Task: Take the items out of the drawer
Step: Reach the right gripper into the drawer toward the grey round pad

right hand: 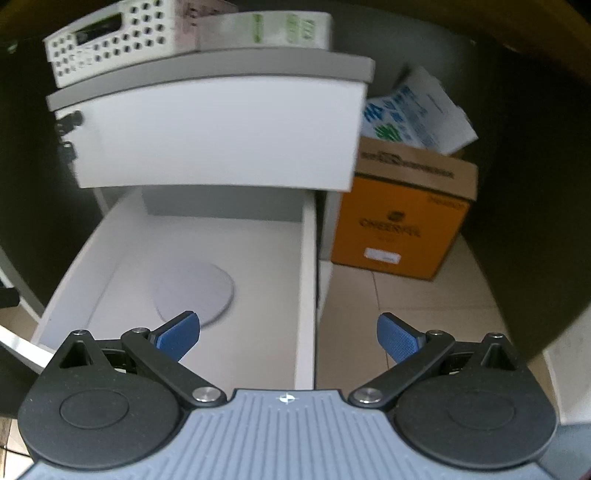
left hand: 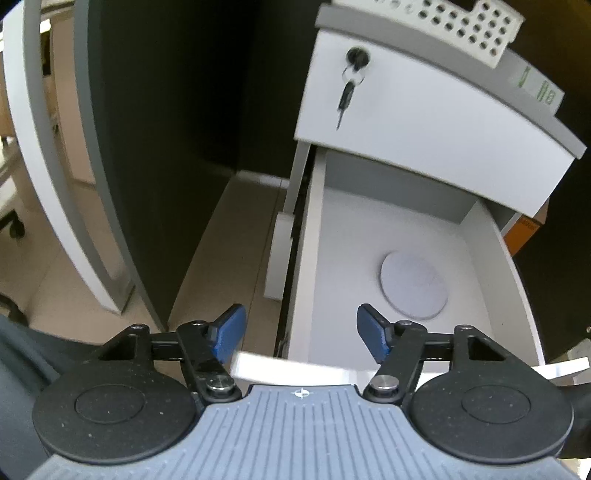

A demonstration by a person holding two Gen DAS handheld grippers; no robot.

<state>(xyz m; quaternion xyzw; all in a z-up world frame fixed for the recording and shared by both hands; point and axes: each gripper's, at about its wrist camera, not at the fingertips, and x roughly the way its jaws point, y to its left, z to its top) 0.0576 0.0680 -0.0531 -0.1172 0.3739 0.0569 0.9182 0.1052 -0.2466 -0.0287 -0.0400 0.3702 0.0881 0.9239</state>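
Observation:
A white drawer [left hand: 310,266] [right hand: 308,280] of a small cabinet stands pulled out. A flat pale grey disc [left hand: 413,284] [right hand: 195,291] lies on its floor. My left gripper [left hand: 301,334] is open and empty, above the drawer's front left corner, short of the disc. My right gripper [right hand: 288,334] is open and empty, above the drawer's right wall; its left fingertip [right hand: 179,336] overlaps the disc's near edge in view.
The closed top drawer [left hand: 424,125] [right hand: 218,133] has keys [left hand: 349,88] hanging in its lock. A perforated white basket [left hand: 465,26] [right hand: 110,40] sits on the cabinet. An orange cardboard box [right hand: 402,218] with a white pack [right hand: 417,110] on it stands right of the cabinet. A dark panel [left hand: 166,147] is left.

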